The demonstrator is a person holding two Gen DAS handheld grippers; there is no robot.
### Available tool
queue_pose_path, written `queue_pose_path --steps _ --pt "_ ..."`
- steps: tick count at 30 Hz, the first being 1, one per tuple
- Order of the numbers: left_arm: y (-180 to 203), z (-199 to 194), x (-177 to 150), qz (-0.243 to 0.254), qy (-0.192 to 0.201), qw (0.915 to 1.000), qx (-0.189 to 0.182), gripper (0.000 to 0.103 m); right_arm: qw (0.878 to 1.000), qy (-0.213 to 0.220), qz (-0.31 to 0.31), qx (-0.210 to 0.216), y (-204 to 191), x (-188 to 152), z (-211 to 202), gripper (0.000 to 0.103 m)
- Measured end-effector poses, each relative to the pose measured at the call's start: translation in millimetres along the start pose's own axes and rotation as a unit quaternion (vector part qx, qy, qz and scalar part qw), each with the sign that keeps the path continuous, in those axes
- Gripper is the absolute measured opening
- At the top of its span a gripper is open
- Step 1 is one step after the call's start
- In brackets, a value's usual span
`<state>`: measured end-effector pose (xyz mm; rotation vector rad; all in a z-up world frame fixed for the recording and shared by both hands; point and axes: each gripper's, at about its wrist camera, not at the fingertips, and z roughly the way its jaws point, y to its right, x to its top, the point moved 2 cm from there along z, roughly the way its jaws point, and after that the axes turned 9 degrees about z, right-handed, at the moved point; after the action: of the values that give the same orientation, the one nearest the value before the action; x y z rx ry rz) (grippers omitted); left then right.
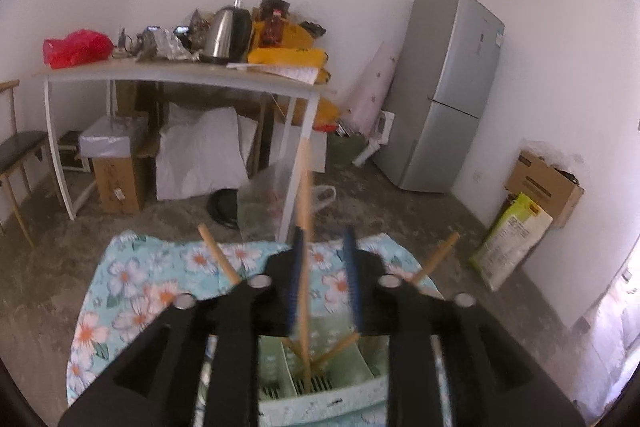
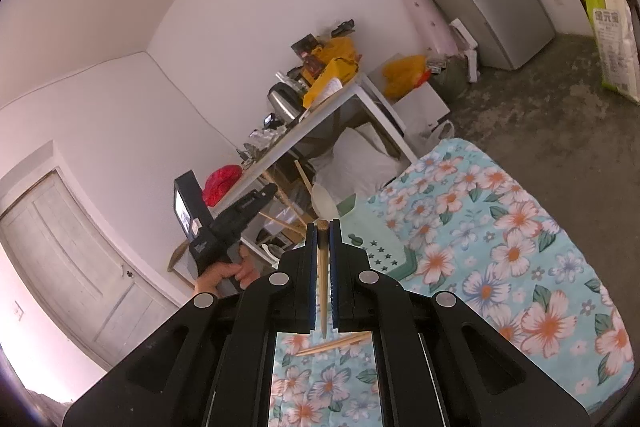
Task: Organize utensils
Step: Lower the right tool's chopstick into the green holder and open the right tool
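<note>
1. Left wrist view: the left hand-held gripper hangs over a pale green utensil holder that stands on a floral cloth.
2. Its jaws stand partly apart. An upright chopstick rises between them, close against the left blue pad and clear of the right pad; whether that left pad actually touches it is hard to tell through the blur.
3. The upright chopstick's lower end sits down in a slotted compartment of the utensil holder.
4. Two more chopsticks lean out of the same compartment, one to the left and one to the right, their tops splayed well apart.
5. Right wrist view: the right hand-held gripper is clamped on a single chopstick, which runs lengthwise between the blue pads with its blunt end at the fingertips.
6. A loose pair of chopsticks lies on the floral cloth beneath that gripper.
7. In the same view a person's hand grips the handle of the left hand-held gripper, to the left of the utensil holder, where a white spoon also stands.
8. Farther back a cluttered bench carries a kettle, and a fridge stands by the wall.
</note>
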<state>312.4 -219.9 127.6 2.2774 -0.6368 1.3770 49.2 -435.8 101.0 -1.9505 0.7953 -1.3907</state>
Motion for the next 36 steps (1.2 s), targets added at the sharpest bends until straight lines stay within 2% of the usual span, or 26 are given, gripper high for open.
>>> queue_pose_path --steps 3,9,16,21,24,29,36 --pt "0.0 -4.6 -3.6 -0.002 -0.002 1.0 -0.006 0.033 1.0 0.0 0.0 0.001 -0.2 -0.1 0.0 0.004" --pt "-6.7 -29.6 -12.7 -0.02 0.004 0.9997 -0.015 0.038 1.0 0.002 -0.013 0.004 -8.9 1.3 -0.5 0.004" --pt "-16.9 -79.7 -31.3 -0.02 0.018 0.9996 -0.013 0.047 0.997 0.021 -0.074 0.029 -50.1 20.9 6.3 0.004" --pt "-26.0 -122.0 -55.9 -0.004 0.023 0.9992 0.031 0.057 0.986 0.061 -0.147 0.041 -92.0 39.7 20.2 0.004" --pt "-29.2 -139.9 -72.2 0.004 0.022 0.9988 0.045 0.063 0.977 0.079 -0.194 0.03 -115.0 46.1 40.5 0.004" --pt "-31.1 -159.6 -94.8 0.021 0.015 0.9979 0.06 0.07 0.963 0.075 -0.258 0.0 -134.8 41.4 87.1 0.004" --pt "-34.7 -171.8 -109.6 0.037 0.019 0.996 0.079 0.077 0.946 0.051 -0.316 -0.039 -134.2 17.5 132.0 0.004"
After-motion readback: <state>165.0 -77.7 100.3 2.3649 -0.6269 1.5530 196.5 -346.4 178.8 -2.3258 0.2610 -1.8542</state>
